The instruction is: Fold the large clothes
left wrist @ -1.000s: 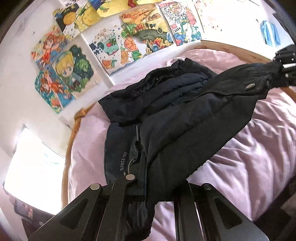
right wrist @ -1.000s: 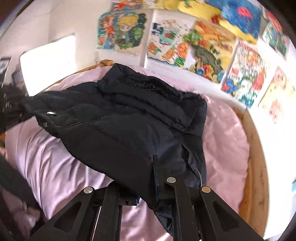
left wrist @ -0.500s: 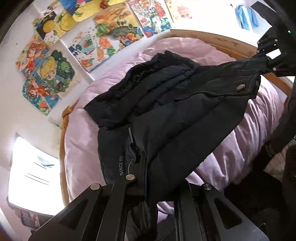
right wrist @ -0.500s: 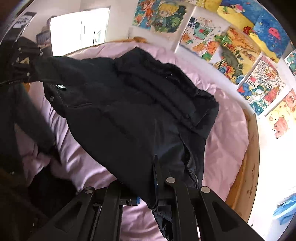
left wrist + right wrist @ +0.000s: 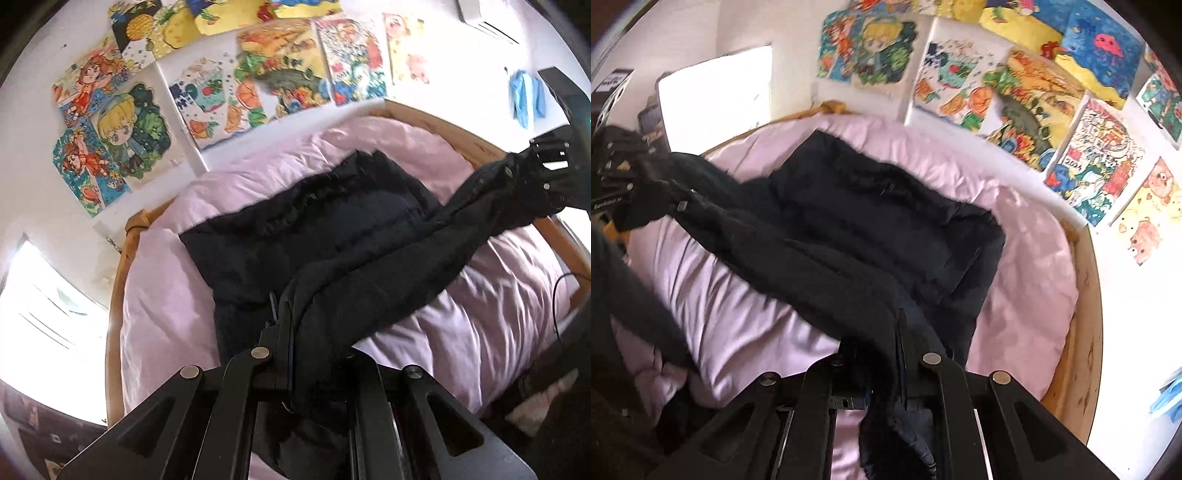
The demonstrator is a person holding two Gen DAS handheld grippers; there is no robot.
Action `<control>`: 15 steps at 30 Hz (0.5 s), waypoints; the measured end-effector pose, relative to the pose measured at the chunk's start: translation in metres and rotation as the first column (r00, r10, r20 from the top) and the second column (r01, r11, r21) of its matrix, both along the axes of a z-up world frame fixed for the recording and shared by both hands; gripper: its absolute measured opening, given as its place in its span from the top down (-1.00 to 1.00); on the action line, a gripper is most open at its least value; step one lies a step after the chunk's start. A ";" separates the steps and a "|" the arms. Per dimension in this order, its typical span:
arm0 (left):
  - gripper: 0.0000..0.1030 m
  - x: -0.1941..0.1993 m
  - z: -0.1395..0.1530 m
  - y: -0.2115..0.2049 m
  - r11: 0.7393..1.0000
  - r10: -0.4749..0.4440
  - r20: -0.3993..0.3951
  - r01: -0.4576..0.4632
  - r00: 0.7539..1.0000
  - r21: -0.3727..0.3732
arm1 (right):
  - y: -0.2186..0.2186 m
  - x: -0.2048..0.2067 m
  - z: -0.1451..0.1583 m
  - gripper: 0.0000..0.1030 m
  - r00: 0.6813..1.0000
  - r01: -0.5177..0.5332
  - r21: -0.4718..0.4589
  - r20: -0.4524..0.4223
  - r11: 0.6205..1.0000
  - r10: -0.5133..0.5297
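Dark jacket lifted by 2 grippers over pink bed.

Nearest: left gripper point(image 5: 291, 332) clamped on the jacket point(image 5: 332, 236) hem; right gripper point(image 5: 899, 332) clamped likewise on the same near edge. That edge hangs raised and stretched between them, above the bed's near edge. Beyond, the jacket's body lies flat mid-quilt point(image 5: 258, 173). Farther: wooden bed frame point(image 5: 118, 273), then drawings point(image 5: 280, 74) on the wall behind.
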State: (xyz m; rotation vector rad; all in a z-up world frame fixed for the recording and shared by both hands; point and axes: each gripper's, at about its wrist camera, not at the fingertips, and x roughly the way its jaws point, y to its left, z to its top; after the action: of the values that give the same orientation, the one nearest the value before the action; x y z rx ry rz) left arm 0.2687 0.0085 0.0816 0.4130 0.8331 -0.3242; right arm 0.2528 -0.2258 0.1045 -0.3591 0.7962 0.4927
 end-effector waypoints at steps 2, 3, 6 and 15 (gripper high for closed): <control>0.87 0.015 0.005 0.000 1.000 0.008 0.010 -0.008 1.000 -0.003 | 0.001 0.018 0.005 0.81 1.000 0.018 0.012 0.023 1.000 -0.018; 0.87 0.025 0.007 0.002 1.000 0.018 0.007 -0.018 1.000 -0.014 | 0.001 0.025 0.007 0.81 0.999 0.023 0.019 0.029 1.000 -0.024; 0.87 0.050 0.011 0.006 0.998 0.043 -0.003 -0.043 0.999 -0.053 | 0.000 0.048 0.011 0.81 0.998 0.041 0.048 0.042 0.998 -0.043; 0.87 0.115 0.011 0.015 0.979 0.147 0.054 -0.137 0.988 -0.152 | 0.002 0.117 0.011 0.80 0.990 0.081 0.085 0.110 0.993 -0.090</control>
State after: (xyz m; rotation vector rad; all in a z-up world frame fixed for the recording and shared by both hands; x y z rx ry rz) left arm 0.3834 0.0234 0.0930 0.2231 0.7649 -0.2365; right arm 0.3703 -0.2237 0.1157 -0.2750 0.6770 0.4191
